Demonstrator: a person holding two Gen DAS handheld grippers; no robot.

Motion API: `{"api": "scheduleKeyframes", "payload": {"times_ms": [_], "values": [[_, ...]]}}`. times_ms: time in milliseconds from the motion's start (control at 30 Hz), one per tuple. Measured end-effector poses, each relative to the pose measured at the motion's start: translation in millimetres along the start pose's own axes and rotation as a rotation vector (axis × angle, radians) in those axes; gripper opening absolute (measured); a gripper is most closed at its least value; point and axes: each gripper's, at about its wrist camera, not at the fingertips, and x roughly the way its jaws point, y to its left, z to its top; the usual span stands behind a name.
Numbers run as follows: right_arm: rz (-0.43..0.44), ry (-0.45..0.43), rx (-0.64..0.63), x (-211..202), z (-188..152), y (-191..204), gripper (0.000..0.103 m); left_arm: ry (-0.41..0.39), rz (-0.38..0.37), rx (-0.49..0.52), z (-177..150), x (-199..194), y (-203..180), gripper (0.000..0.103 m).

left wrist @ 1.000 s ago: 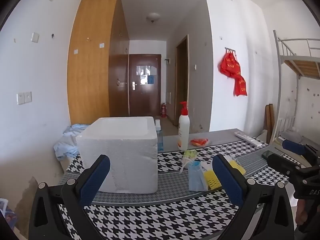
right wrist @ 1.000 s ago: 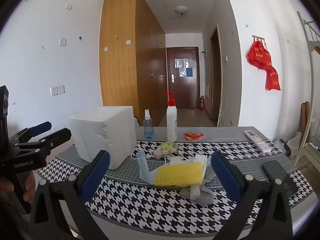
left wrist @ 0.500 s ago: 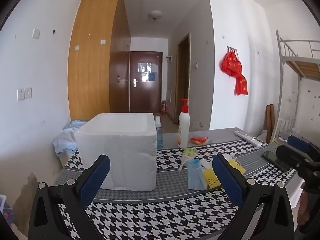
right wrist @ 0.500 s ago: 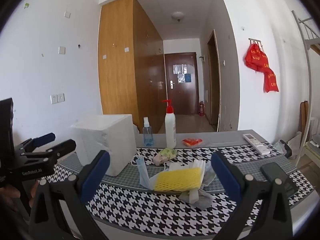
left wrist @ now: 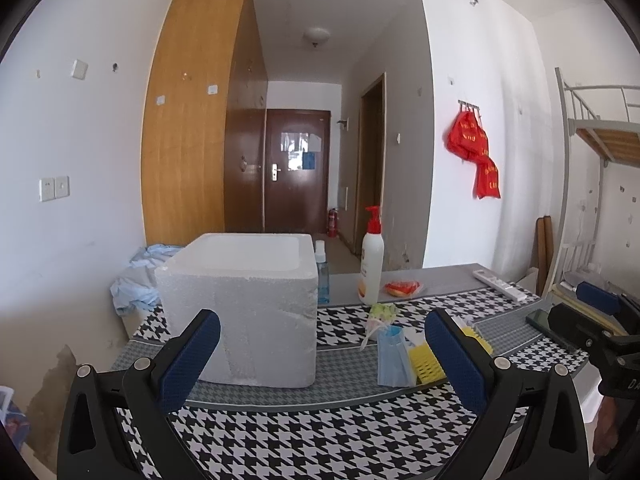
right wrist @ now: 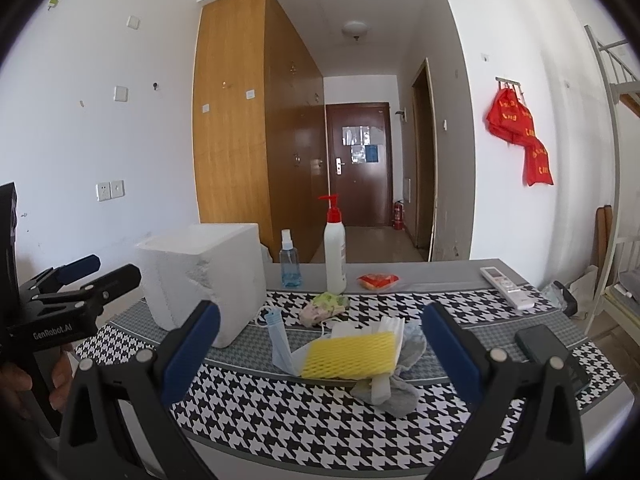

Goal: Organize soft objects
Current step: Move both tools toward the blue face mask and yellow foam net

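A pile of soft things lies on the houndstooth table: a yellow foam net (right wrist: 348,354) (left wrist: 428,362), a blue face mask (right wrist: 280,340) (left wrist: 392,356), a grey sock (right wrist: 394,394), white foam sheets (right wrist: 390,326) and a green-pink crumpled cloth (right wrist: 324,308) (left wrist: 382,314). A white foam box (left wrist: 244,300) (right wrist: 204,276) stands left of the pile, its top uncovered. My left gripper (left wrist: 320,360) hovers open in front of the box. My right gripper (right wrist: 320,354) hovers open in front of the pile. Neither holds anything.
At the table's back stand a white pump bottle (right wrist: 335,250) and a blue spray bottle (right wrist: 289,264), with a red packet (right wrist: 378,280) beside them. A remote (right wrist: 506,286) and a black phone (right wrist: 548,352) lie on the right. A hand (right wrist: 16,384) holds the left gripper.
Both views have tilted or risen slightly, so the table sits lower in frame. Both grippers stay open and no object has moved.
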Motion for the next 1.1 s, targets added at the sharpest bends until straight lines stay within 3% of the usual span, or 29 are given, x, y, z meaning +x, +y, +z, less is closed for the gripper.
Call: {"api": "scheduleKeyframes", "payload": {"times_ms": [367,1100], "values": [[-0.008,-0.023,0.005,-7.7,3.0,-2.9,0.102,-0.036,0.013,0.01,-0.2,-7.3,-4.7,0.102],[-0.041,-0.007,0.007,-1.9,1.1,-11.5,0.102,-0.03,-0.02,0.017,4.9,-1.0,-10.8,0.102]]}}
